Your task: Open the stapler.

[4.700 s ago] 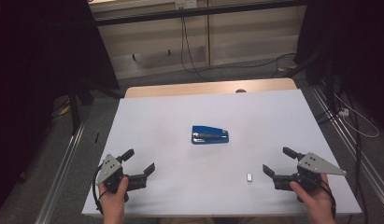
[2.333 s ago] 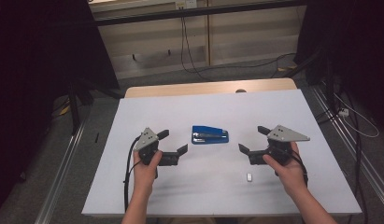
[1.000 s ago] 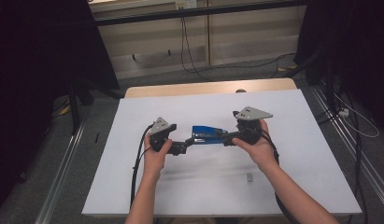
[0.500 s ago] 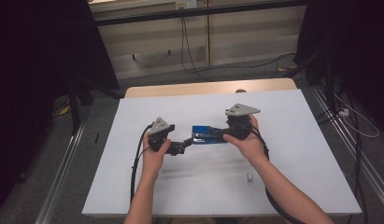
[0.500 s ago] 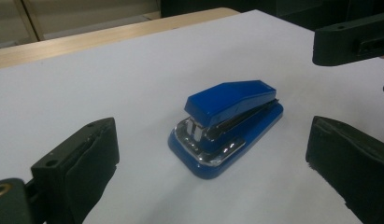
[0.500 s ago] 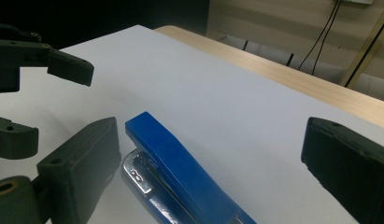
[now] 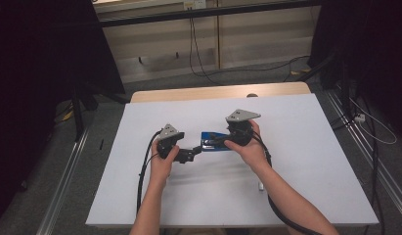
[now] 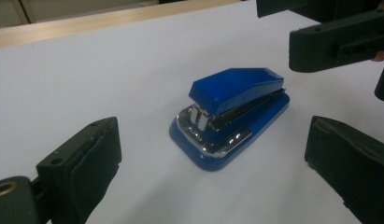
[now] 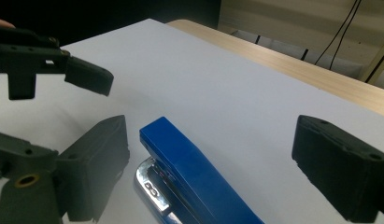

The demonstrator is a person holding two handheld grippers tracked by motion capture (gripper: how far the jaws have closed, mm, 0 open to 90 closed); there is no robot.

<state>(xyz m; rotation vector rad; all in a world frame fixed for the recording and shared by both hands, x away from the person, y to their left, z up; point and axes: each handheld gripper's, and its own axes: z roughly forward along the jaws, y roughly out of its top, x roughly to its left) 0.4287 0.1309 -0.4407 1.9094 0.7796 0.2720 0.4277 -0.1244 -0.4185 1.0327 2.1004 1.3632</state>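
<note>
So the blue stapler point(image 7: 214, 142) is lying flat around the middle of the desk point(image 7: 311, 147), a bit toward the far edge, long side running left-right. Both grippers are right at it from opposite ends.

The left gripper point(image 7: 192, 154) is parked just off the stapler's left end, pointing at it. In the left gripper view the stapler point(image 8: 229, 114) sits out ahead, between the lines of the two jaws but past their tips, metal nose end facing the camera. Jaws are wide apart, nothing in them, not touching anything.

The right gripper point(image 7: 219, 140) is over the stapler from the right. Its jaws have just been closing a little, but they're far apart, one on each side. In the right gripper view the stapler point(image 9: 194, 177) runs up between them, sitting way closer to the left-hand jaw, nearly against it, with a big gap to the other one. I can't see the pads pressing on it, so no grip yet.

There's also a small white bit point(image 7: 260, 186) lying nearer the front right corner, well apart from all this.
</note>
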